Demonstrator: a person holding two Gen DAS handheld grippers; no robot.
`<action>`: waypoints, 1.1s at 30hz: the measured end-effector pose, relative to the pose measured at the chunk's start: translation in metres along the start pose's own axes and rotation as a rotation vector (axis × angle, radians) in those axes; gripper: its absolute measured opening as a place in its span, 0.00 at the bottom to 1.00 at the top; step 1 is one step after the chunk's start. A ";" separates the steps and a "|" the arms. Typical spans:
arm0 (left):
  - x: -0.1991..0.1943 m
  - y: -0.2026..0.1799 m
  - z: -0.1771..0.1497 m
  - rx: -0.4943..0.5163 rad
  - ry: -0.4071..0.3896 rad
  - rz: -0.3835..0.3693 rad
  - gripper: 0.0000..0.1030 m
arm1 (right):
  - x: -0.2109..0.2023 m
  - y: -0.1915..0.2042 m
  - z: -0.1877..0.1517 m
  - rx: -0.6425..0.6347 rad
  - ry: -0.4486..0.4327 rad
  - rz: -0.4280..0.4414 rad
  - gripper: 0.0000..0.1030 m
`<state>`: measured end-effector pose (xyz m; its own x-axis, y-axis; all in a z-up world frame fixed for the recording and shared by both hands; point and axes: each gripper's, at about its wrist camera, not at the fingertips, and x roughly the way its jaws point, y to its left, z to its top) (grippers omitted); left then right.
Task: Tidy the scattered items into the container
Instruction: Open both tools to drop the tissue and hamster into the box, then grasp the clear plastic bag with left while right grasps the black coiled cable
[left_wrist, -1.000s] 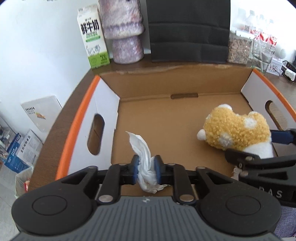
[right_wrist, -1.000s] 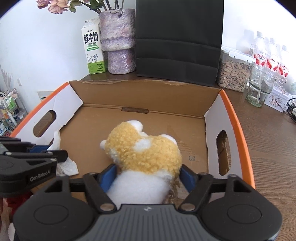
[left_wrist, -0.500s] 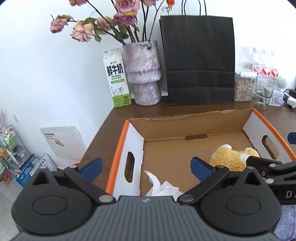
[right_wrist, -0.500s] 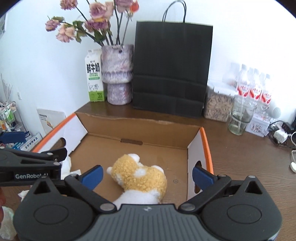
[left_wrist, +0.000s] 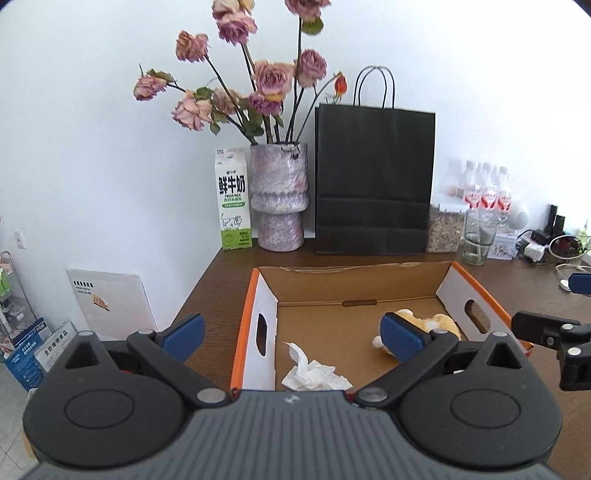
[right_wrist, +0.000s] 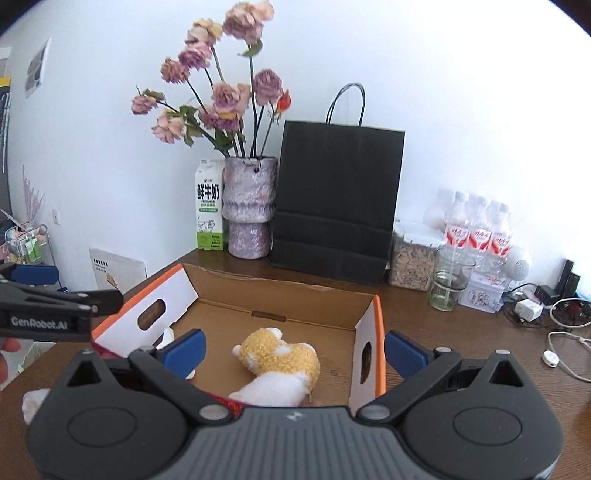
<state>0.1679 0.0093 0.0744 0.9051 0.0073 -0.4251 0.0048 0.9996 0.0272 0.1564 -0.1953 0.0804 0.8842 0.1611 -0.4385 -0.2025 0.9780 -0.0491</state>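
Left gripper (left_wrist: 291, 334) spread wide, nothing between its blue pads; it hangs above the near left end of the cardboard box (left_wrist: 354, 275). Right gripper (right_wrist: 295, 350) likewise spread, empty, over the box's near right end. Crumpled white tissue (left_wrist: 314, 374) lies on the box floor at 7 o'clock, close to the left wall. Yellow-and-white plush toy (right_wrist: 279, 356) lies on the floor at 4 o'clock, apart from the tissue. Box sits on the brown desk (right_wrist: 461, 343). Beyond it at 12 o'clock: milk carton (left_wrist: 233, 199), vase (left_wrist: 279, 197) of roses, black paper bag (left_wrist: 373, 181)
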 end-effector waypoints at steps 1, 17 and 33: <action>-0.007 0.002 -0.004 -0.003 -0.012 -0.004 1.00 | -0.009 0.000 -0.004 -0.004 -0.013 0.001 1.00; -0.078 0.029 -0.110 -0.078 0.028 -0.001 1.00 | -0.101 0.007 -0.122 0.055 -0.027 0.021 1.00; -0.091 0.026 -0.150 -0.095 0.062 0.037 1.00 | -0.110 0.037 -0.158 0.039 0.045 0.043 1.00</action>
<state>0.0216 0.0386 -0.0219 0.8761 0.0425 -0.4803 -0.0706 0.9967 -0.0407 -0.0153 -0.1973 -0.0147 0.8552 0.1979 -0.4790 -0.2225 0.9749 0.0056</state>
